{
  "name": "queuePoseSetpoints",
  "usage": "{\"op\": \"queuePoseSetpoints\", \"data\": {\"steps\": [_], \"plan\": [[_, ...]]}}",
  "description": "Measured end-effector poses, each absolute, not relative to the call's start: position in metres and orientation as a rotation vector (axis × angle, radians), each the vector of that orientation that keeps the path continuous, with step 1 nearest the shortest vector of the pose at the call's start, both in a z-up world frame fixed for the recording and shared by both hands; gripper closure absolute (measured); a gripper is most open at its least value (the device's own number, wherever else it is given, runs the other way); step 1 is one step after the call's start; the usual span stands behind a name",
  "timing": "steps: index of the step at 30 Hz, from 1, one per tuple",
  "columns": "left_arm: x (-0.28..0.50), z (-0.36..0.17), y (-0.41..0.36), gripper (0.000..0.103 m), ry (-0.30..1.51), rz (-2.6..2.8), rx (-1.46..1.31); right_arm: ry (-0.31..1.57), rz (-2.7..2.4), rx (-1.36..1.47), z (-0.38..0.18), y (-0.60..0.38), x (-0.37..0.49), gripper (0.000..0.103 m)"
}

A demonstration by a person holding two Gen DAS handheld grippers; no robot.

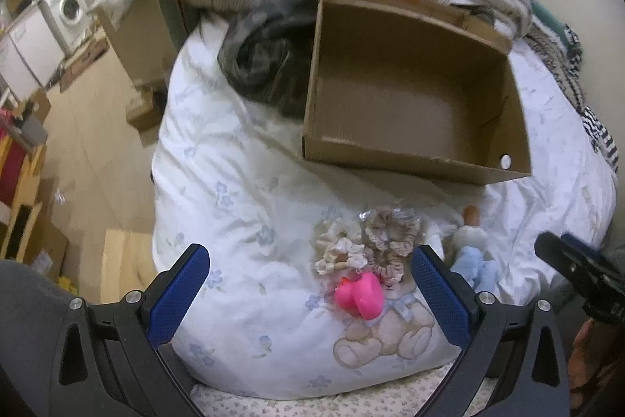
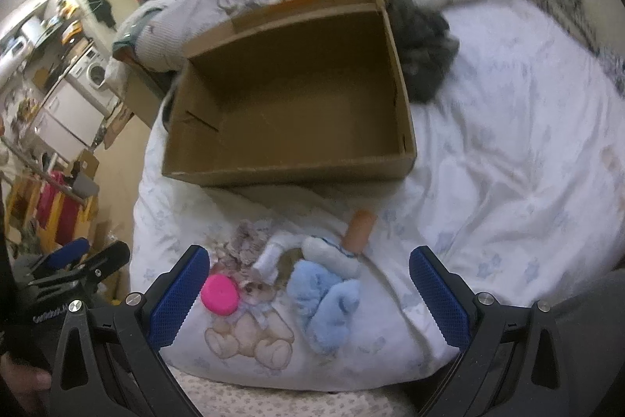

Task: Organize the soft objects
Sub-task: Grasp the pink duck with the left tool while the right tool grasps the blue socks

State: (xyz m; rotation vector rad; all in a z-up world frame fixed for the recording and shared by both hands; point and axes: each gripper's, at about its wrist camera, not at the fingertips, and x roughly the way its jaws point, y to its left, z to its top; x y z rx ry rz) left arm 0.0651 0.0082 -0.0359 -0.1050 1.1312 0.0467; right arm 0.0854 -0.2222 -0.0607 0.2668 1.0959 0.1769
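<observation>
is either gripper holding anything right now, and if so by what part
Nothing is held. The left gripper and right gripper are both open above the duvet, with the pink toy and blue plush lying loose.

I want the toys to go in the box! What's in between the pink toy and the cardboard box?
In the left wrist view, the frilly scrunchies lie just past the pink toy; beyond them only bare white bedding reaches the empty cardboard box.

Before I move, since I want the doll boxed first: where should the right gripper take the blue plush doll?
Grip the blue plush doll across its blue body, coming down from above. It lies flat on the duvet, lengthwise between the right gripper's open fingers, and the body looks like its widest, softest part. Probably avoid the thin white arm by the pink toy.
</observation>
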Motion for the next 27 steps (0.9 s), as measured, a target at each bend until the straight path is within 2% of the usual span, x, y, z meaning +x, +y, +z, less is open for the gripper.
{"op": "queuePoseSetpoints", "data": {"steps": [3, 7, 13, 14, 16, 19, 21, 22, 23, 27], "plan": [[0.073, -0.050, 0.012, 0.006, 1.184, 0.038, -0.148, 1.161, 0.154, 0.314, -0.078, -0.229, 0.090, 0.000], [0.077, -0.075, 0.010, 0.020, 1.276, 0.012, -0.207, 1.199, 0.145, 0.339, -0.089, -0.232, 0.094, 0.000], [0.074, -0.117, -0.016, 0.023, 1.433, -0.055, -0.221, 1.246, 0.147, 0.395, -0.103, -0.236, 0.099, 0.000], [0.074, -0.123, -0.018, 0.033, 1.437, -0.053, -0.217, 1.256, 0.146, 0.405, -0.105, -0.238, 0.099, 0.000], [0.072, -0.131, -0.020, 0.040, 1.437, -0.040, -0.220, 1.279, 0.143, 0.438, -0.111, -0.243, 0.097, 0.000], [0.070, -0.143, -0.025, 0.041, 1.468, -0.058, -0.232, 1.325, 0.142, 0.456, -0.118, -0.247, 0.097, 0.000], [0.072, -0.149, -0.023, 0.045, 1.473, -0.054, -0.245, 1.348, 0.152, 0.433, -0.122, -0.244, 0.097, 0.003], [0.073, -0.152, -0.023, 0.055, 1.483, -0.055, -0.254, 1.362, 0.158, 0.415, -0.125, -0.240, 0.097, 0.005], [0.073, -0.155, -0.023, 0.062, 1.494, -0.068, -0.274, 1.376, 0.161, 0.401, -0.129, -0.236, 0.097, 0.008], [0.072, -0.152, -0.024, 0.063, 1.478, -0.084, -0.257, 1.433, 0.166, 0.394, -0.153, -0.216, 0.098, 0.022]]}}
